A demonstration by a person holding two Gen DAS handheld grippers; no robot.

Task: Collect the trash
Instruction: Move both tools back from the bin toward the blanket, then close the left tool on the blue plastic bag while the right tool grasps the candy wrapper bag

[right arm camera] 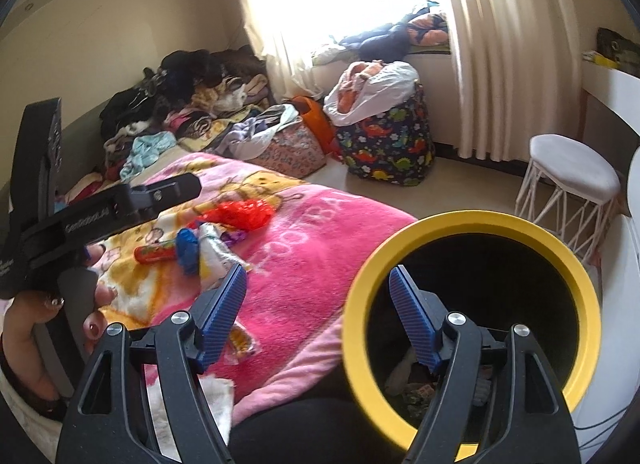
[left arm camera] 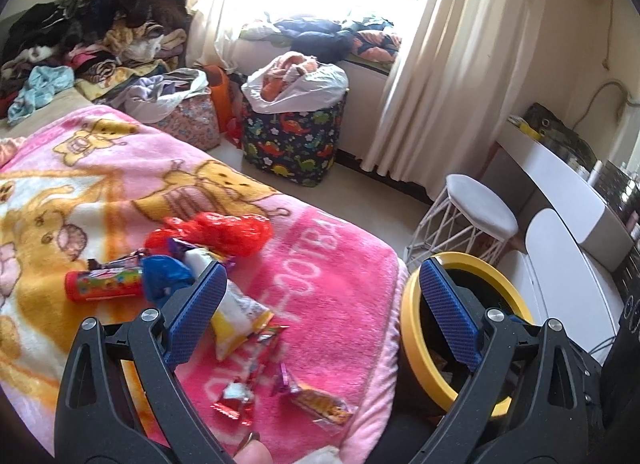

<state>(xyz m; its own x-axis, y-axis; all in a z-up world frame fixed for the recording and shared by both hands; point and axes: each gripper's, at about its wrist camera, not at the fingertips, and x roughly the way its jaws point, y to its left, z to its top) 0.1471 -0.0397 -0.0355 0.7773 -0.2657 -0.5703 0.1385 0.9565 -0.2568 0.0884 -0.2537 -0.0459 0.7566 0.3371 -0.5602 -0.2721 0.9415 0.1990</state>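
Open bin mouth (right arm camera: pixel 472 223) beside littered blanket (right arm camera: pixel 320 248)

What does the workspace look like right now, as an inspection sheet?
Surface: pink blanket covering the bed.
Job's things: red plastic bag, red tube, blue wrapper, white-yellow packet and small wrappers lie on it; yellow-rimmed bin beside the bed, some trash inside.
Clutter: clothes pile, dinosaur-print hamper.
Grippers: left gripper open, empty; right gripper open, empty.
Cables: cord on the wall.
Surroundings: curtain, white stool.
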